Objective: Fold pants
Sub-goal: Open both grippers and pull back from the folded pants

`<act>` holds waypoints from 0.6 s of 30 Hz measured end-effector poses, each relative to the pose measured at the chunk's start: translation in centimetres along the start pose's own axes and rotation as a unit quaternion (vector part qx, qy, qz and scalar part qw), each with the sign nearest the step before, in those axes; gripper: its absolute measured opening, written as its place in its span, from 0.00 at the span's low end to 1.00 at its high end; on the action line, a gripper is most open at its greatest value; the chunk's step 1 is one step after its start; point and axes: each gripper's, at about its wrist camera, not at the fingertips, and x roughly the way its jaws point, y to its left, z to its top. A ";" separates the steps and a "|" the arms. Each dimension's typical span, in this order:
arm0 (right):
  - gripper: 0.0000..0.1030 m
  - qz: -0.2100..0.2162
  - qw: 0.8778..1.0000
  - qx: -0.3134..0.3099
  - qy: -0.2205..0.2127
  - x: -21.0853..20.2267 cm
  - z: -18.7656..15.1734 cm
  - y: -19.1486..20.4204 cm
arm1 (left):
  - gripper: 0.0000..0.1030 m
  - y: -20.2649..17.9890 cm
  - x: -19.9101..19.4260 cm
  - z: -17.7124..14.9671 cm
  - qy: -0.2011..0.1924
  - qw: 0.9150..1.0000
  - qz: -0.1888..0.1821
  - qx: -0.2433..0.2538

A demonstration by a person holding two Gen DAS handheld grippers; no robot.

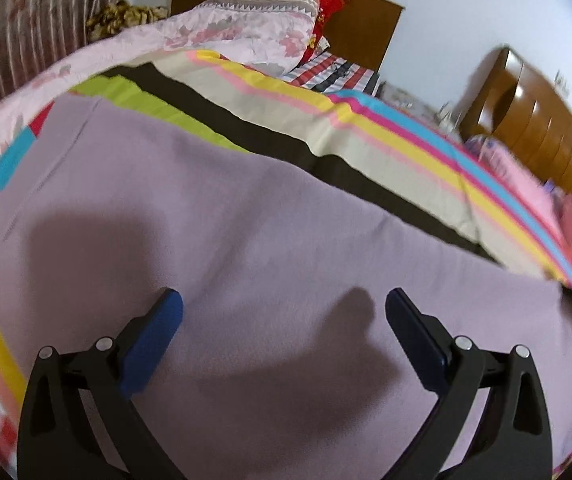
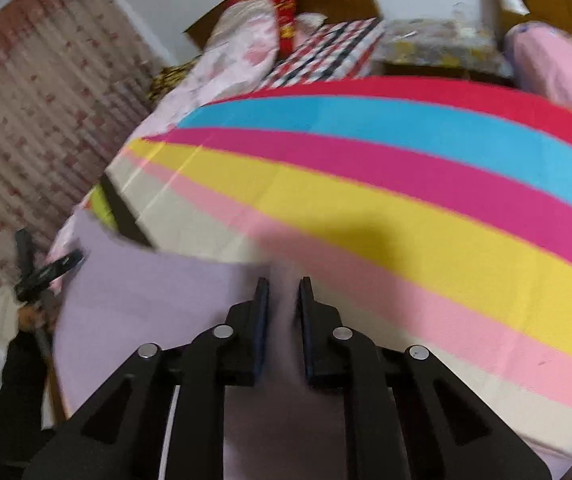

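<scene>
Left wrist view: lilac pants point(image 1: 214, 216) lie spread flat on the striped bedsheet point(image 1: 386, 136); left gripper point(image 1: 284, 308) hovers released above them; right gripper point(image 2: 284, 292) is nearly closed, pants edge between its fingers, grip uncertain.

The pants point(image 1: 246, 240) are soft, matt lilac cloth, faintly fuzzy (fleece-like). Under them the striped bedsheet point(image 2: 366, 208) looks smooth woven cotton. Beyond the pants, the headboard point(image 1: 362, 28) is dull brown wood; the wardrobe point(image 1: 542, 120) beside it is glossy varnished wood.
</scene>
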 end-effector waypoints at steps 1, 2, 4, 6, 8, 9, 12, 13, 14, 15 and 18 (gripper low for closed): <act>0.43 -0.030 1.000 0.003 -0.002 -0.4 0.1 0.2 | 0.98 -0.3 -0.2 0.0 0.000 1.000 0.013 0.007; 0.56 -0.056 0.998 0.007 -0.015 -1.5 0.1 0.2 | 0.98 -0.4 -0.6 -0.1 -0.002 1.000 0.024 0.012; 0.57 -0.067 0.996 0.007 -0.060 -4.4 -0.1 0.5 | 0.98 -0.2 -1.9 0.0 -0.022 0.999 0.029 0.012; 0.57 -0.070 0.994 0.011 -0.089 -7.0 -1.2 0.9 | 0.98 0.4 -3.3 0.3 -0.042 0.998 0.042 -0.002; 0.57 -0.081 0.992 0.019 -0.092 -8.9 -3.5 1.2 | 0.98 0.6 -4.4 0.4 -0.054 0.998 0.038 -0.013; 0.57 -0.084 0.992 0.019 -0.088 -9.2 -4.2 1.7 | 0.98 0.3 -5.0 0.4 -0.059 0.998 0.022 -0.014; 0.57 -0.084 0.994 0.008 -0.073 -10.1 -8.2 3.4 | 0.98 -1.4 -5.4 -0.1 -0.057 0.998 0.009 0.026; 0.57 -0.102 0.993 0.006 -0.063 -10.2 -9.7 3.7 | 0.98 -2.5 -4.7 -0.4 -0.048 0.996 0.037 0.061; 0.59 -0.118 0.992 0.011 -0.053 -10.2 -10.7 3.5 | 0.98 -2.9 -3.9 -0.7 -0.037 0.995 0.056 0.076; 0.59 -0.127 0.991 0.024 -0.039 -9.8 -11.6 3.2 | 0.98 -3.0 -2.8 -1.0 -0.014 0.993 0.074 0.087; 0.56 -0.154 0.987 0.026 -0.028 -9.9 -14.5 2.3 | 0.98 -0.6 -1.0 -1.2 0.029 0.999 0.045 0.007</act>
